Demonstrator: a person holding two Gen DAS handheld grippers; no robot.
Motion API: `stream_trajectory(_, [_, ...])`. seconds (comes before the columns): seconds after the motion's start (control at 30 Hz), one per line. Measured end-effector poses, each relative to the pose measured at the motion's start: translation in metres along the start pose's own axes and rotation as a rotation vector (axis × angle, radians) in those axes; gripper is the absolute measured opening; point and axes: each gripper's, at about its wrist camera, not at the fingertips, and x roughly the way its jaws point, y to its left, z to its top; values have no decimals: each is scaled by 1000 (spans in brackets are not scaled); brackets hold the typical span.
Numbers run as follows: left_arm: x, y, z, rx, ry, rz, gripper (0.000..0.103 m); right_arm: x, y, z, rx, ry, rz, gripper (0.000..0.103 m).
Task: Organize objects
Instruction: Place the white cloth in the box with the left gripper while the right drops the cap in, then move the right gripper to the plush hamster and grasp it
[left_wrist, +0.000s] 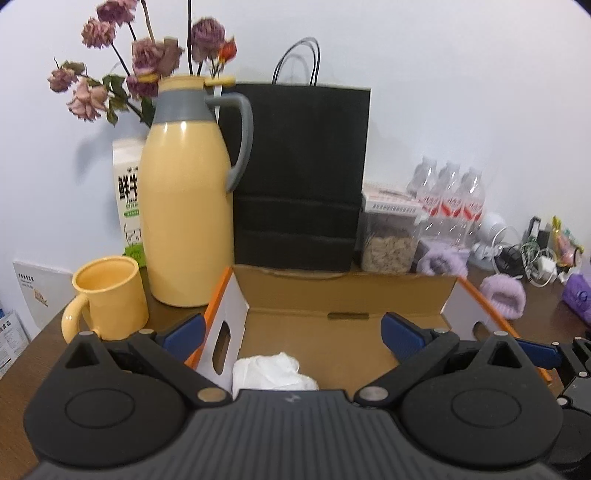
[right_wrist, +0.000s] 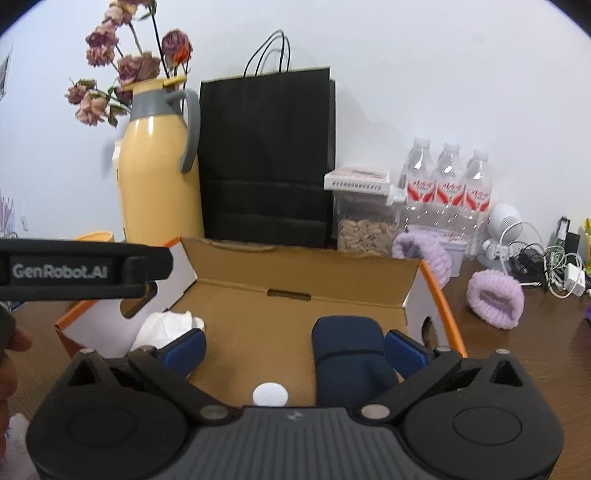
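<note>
An open cardboard box (left_wrist: 332, 291) (right_wrist: 295, 266) with orange-edged white sides sits on the brown table. Inside lie crumpled white tissue (left_wrist: 271, 371) (right_wrist: 166, 326), a dark blue pouch (right_wrist: 349, 362) and a small white round object (right_wrist: 269, 394). My left gripper (left_wrist: 293, 334) is open and empty over the box's left half, its left finger outside the box wall. My right gripper (right_wrist: 293, 347) is open over the box, with the pouch between its fingers near the right pad (right_wrist: 404, 352); I cannot tell if they touch. The left gripper's body (right_wrist: 85, 267) shows at the left of the right wrist view.
Behind the box stand a yellow thermos jug (left_wrist: 184, 206), a yellow mug (left_wrist: 107, 299), a milk carton (left_wrist: 127, 206), dried roses (left_wrist: 147, 59), a black paper bag (left_wrist: 299, 173), a jar of grain (left_wrist: 388, 240) and water bottles (left_wrist: 450, 195). Purple wristbands (right_wrist: 495, 299) and cables (right_wrist: 554, 266) lie right.
</note>
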Motion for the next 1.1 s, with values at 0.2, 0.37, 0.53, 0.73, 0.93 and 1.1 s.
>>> stream_trajectory(0.2, [-28,1,2,-3,-55,-24,103,-36,-9,-1,4,-72,4,103])
stream_trajectory(0.37, [-54,12,-8,-13,-88,-31,103,-66,-18,-12,-5,-106,-5,103])
stream_trajectory(0.53, [-79,24,-21,5,-107,-26,103,-98,-26,-25,-11,-132,-12,103])
stream_trajectory(0.73, [-102,36,-39,26,-93,-14,103,-125,-32,-48,-15,-114,-23,103])
stream_trajectory(0.93, [-117,46,-60,37,-62,-8,103,-142,-36,-71,-5,-77,-34,103])
stream_trajectory(1.1, [-125,55,-79,19,-25,-1,103,-152,-41,-89,17,-44,-46,103])
